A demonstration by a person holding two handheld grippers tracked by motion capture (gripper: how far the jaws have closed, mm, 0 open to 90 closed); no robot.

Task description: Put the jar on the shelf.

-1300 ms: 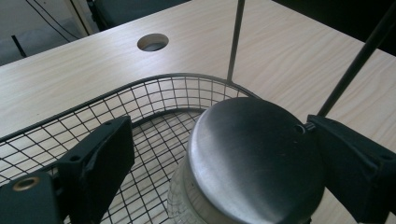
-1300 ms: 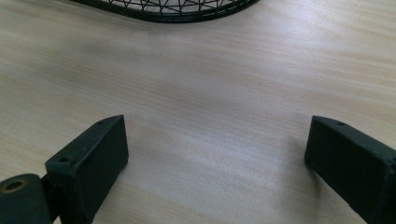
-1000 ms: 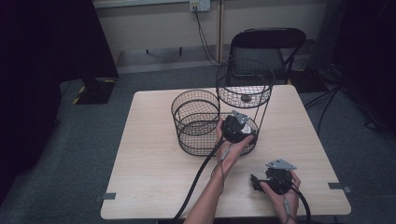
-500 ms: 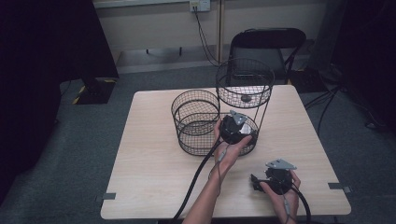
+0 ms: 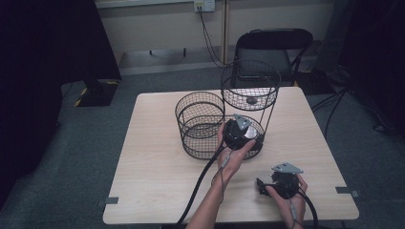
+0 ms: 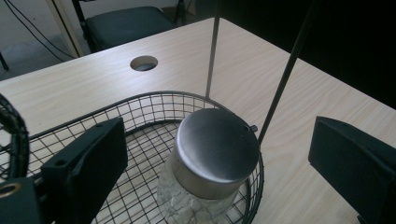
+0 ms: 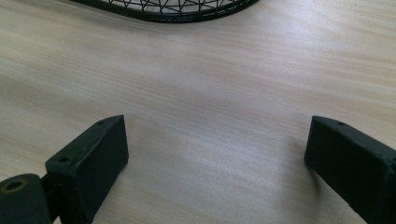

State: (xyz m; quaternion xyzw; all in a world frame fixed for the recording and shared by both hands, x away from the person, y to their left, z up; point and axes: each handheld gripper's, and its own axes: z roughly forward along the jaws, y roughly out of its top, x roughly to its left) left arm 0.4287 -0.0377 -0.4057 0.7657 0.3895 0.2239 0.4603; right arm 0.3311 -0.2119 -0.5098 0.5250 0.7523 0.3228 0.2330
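Jar: the jar (image 6: pixel 205 177) with its steel lid (image 6: pixel 215 144) stands in the low basket (image 6: pixel 140 105), near the rim.
Step, my read: left gripper (image 6: pixel 219 172) lining up on the jar.
How: drop straight, clear the rods (image 6: pixel 285 70), close below the lid.
Fingers: left fingers (image 6: pixel 88 163) spread wide, jar between but untouched.
Right gripper (image 7: pixel 215 168): fingers apart, over bare counter (image 7: pixel 210 84).

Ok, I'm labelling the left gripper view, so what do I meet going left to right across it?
Left jaw of the left gripper → glass jar with a metal lid in the wire basket → thin upright rod → right jaw.
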